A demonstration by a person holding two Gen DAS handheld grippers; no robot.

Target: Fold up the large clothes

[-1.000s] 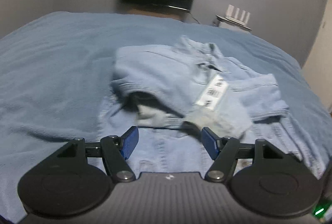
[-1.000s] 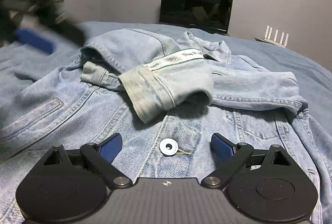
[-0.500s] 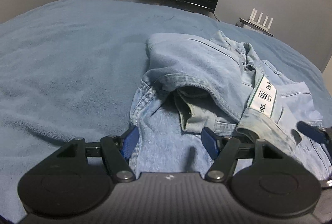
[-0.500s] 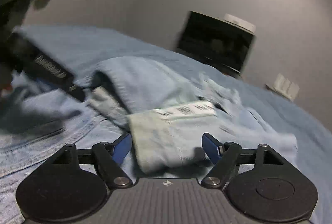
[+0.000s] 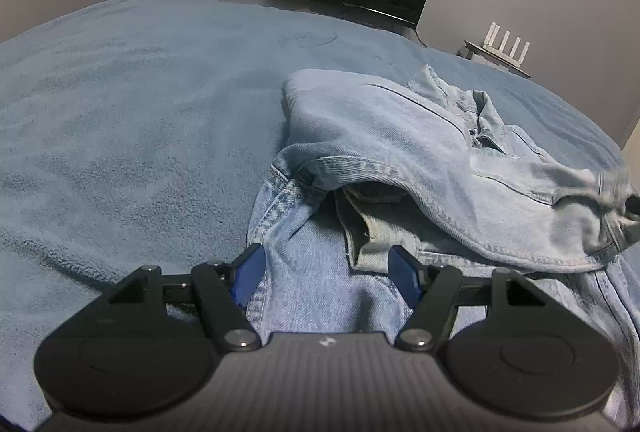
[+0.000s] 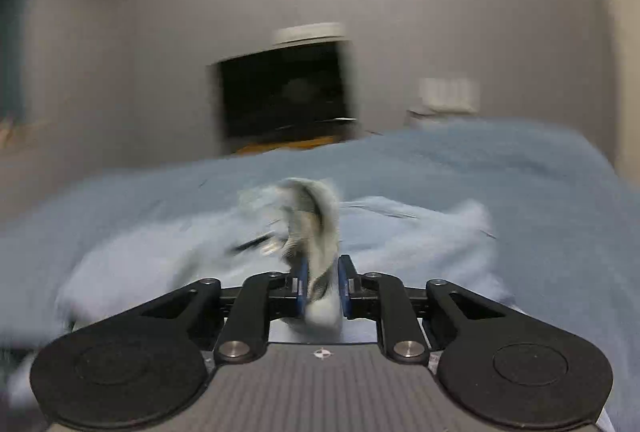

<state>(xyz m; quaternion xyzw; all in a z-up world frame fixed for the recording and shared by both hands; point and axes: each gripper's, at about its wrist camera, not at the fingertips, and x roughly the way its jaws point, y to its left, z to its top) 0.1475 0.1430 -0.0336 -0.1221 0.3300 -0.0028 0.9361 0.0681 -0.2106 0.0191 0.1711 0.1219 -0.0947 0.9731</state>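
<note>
The left gripper sits low over the near hem of the pale blue denim jacket, blue pads wide apart, pinching nothing. The jacket lies crumpled on the blue fleece bedspread. The right gripper is level, pads clamped on a bunched fold of denim. Only the sharp left view shows the seams; the right view is blurred.

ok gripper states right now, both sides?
Left gripper: open, holding nothing, low over the denim jacket.
Right gripper: shut on a bunched fold of the denim jacket; view is blurred.
</note>
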